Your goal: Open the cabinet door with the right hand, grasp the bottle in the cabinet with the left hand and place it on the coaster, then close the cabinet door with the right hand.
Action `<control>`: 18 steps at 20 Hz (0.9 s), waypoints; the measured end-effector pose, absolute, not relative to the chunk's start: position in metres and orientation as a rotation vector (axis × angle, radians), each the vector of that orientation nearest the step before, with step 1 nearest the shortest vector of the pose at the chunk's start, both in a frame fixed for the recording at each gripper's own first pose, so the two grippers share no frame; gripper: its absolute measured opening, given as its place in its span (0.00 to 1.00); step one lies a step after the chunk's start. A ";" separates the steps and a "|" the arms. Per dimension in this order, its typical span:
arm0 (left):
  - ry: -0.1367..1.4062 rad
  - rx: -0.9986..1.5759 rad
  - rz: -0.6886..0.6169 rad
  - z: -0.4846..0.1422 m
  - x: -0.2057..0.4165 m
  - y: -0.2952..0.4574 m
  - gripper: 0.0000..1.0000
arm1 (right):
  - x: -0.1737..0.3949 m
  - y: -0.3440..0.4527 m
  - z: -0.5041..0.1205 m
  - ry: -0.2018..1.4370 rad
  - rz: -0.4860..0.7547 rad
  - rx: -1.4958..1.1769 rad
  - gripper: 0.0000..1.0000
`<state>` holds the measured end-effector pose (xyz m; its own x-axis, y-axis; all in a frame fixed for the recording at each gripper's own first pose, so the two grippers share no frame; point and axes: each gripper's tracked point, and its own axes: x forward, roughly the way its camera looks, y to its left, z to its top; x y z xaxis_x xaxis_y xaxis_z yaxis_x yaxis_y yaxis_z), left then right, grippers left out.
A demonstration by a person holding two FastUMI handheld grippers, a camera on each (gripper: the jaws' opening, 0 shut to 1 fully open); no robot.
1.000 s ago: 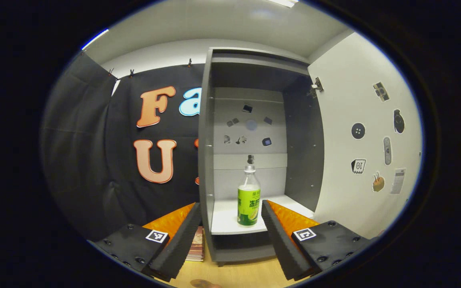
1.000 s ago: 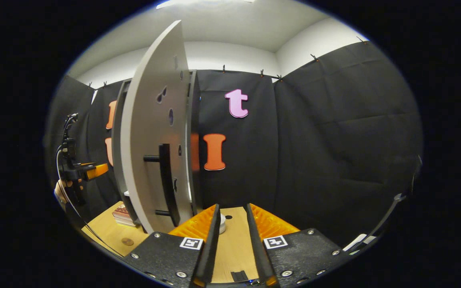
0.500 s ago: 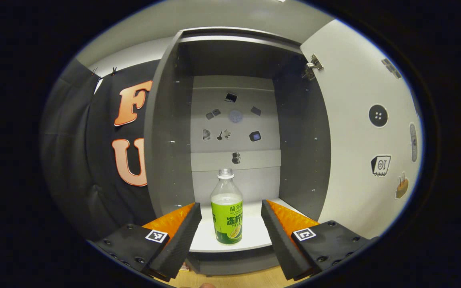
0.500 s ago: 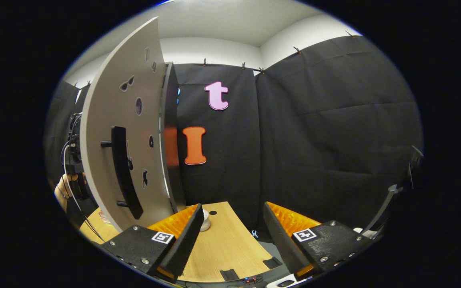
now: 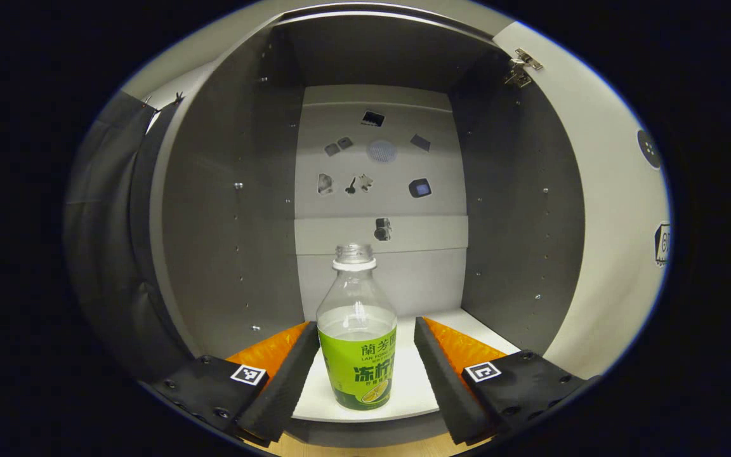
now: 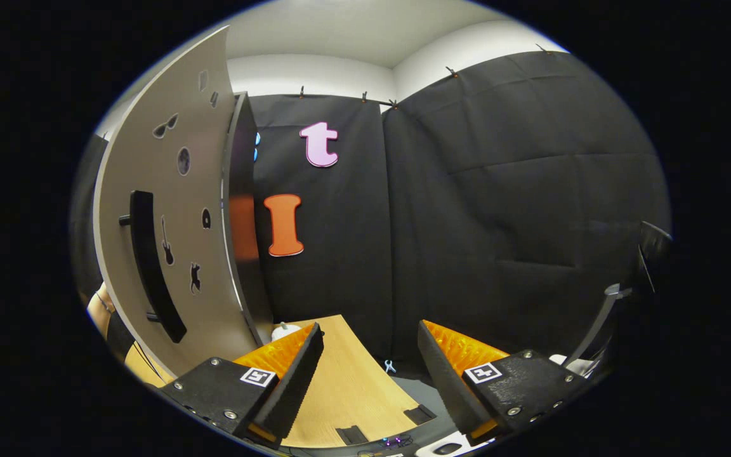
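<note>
I had the left tongs (image 5: 362, 355) spread wide on either side of the bottle (image 5: 357, 336) standing upright on the cabinet shelf (image 5: 417, 387), not yet touching, ready to pinch, while my right tongs (image 6: 367, 362) hung open beside the swung-out cabinet door (image 6: 169, 228).

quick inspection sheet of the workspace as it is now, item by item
surface: wooden table beside the cabinet
job's things: bottle upright, uncapped, on the white shelf of the cabinet; cabinet door swung open; coaster not identified
clutter: small white object on the table by the door
grippers: left gripper open, fingers either side of the bottle, not pressing; right gripper open, holding nothing
cables: nothing seen
surroundings: black cloth wall; stickers on the cabinet's back panel
</note>
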<state>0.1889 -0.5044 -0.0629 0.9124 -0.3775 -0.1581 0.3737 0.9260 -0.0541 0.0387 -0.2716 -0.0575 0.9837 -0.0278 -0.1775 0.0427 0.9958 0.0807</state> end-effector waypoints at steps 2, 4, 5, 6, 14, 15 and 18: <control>0.196 -0.033 -0.387 -0.074 0.196 -0.506 0.98 | 0.038 -0.276 -0.060 0.189 -0.047 0.094 0.93; 0.206 -0.049 -0.387 -0.077 0.198 -0.505 0.88 | 0.039 -0.280 -0.066 0.202 -0.056 0.101 0.93; 0.205 -0.058 -0.393 -0.076 0.197 -0.505 0.85 | 0.041 -0.282 -0.068 0.209 -0.057 0.102 0.93; 0.208 -0.070 -0.404 -0.076 0.193 -0.506 0.83 | 0.042 -0.281 -0.069 0.215 -0.057 0.101 0.93; 0.168 -0.074 -0.430 -0.051 0.146 -0.471 0.81 | 0.045 -0.269 -0.066 0.215 -0.009 0.100 0.98; 0.161 -0.069 -0.428 -0.049 0.138 -0.463 0.81 | 0.043 -0.266 -0.066 0.217 0.000 0.098 0.98; 0.153 -0.064 -0.412 -0.049 0.115 -0.433 0.83 | 0.041 -0.256 -0.065 0.215 0.029 0.098 0.98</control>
<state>0.1149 -0.4334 -0.0486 0.9051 -0.4034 -0.1348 0.3938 0.9145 -0.0928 0.0409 -0.2561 -0.0651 0.9765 0.0392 -0.2118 -0.0182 0.9948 0.1003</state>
